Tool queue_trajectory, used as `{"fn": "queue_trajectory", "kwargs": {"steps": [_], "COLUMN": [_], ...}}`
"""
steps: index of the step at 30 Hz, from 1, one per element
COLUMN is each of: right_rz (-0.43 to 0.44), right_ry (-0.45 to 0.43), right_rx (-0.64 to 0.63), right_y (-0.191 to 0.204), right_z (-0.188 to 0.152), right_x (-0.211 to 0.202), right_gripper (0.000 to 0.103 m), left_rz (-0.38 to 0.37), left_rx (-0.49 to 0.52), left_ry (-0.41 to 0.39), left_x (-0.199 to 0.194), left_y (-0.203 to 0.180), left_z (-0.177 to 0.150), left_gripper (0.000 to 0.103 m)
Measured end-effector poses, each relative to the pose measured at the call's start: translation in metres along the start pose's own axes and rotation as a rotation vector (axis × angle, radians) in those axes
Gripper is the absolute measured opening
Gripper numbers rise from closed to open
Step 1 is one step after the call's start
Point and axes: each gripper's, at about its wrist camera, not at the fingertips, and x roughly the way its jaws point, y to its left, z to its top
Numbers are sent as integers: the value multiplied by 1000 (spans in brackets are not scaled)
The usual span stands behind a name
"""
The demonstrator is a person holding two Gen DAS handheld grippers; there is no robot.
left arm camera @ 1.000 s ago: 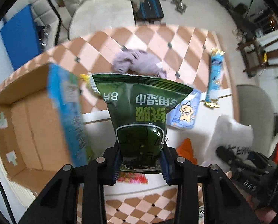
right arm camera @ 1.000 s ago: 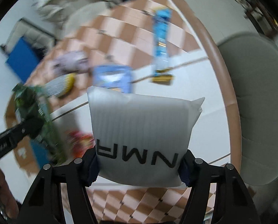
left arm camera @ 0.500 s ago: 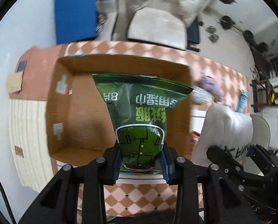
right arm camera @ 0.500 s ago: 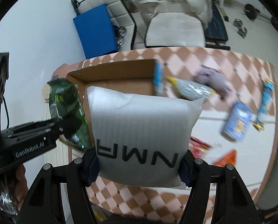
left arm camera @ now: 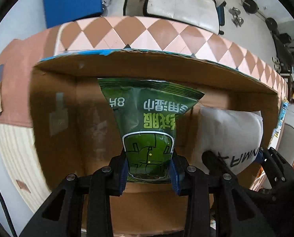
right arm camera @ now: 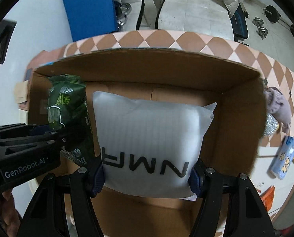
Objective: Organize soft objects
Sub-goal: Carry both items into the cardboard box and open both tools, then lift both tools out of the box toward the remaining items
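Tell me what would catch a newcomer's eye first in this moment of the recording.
Two packets held side by side over the open cardboard box: the left gripper clamps a green snack bag, and the right gripper clamps a white padded pouch lettered in black. Beyond the box's right wall, a lilac cloth and a blue packet lie on the checkered table.

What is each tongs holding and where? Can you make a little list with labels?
left tongs: shut on green snack bag
right tongs: shut on white pillow pack
place: both held over the open cardboard box
side by side: green bag left of white pack
left outside on table: purple cloth, blue packet
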Motion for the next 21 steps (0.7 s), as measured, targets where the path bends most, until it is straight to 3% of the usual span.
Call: {"fn": "queue_trajectory", "kwargs": {"steps": [7,10,11,12,14,16,18,21], "right_rz": [-25,-30,-43,-47,-23,-26,-46,-73], "right_ry": [10,11,16,19,20,17,7,-6], "right_rx": [4,0,1,4,14,19,13,8], "right_y": [2,3,2,1,1,2,4,9], "right_z": [15,18,17,16,11,7,-1,-18], "right_x": [20,22,22,21,18,15,8,-4], "right_gripper": [71,78,85,96,103,103,103,103], "left_rz": [-11,-26,-30,-30,-14,-5,7,57], "left_rx": [18,11,7,5,2,-1,-4,5], "left_ry": [31,45,37,28,-2,-33,-57,-116], "left_x": [18,19,18,15,7,-2,-11,-27], "left_y": [4,8,9,11,15,18,22,27], "left_z": [7,5,3,2,-2,-10,-20,-42], "left_gripper": [34,35,40,56,75,82,95,97]}}
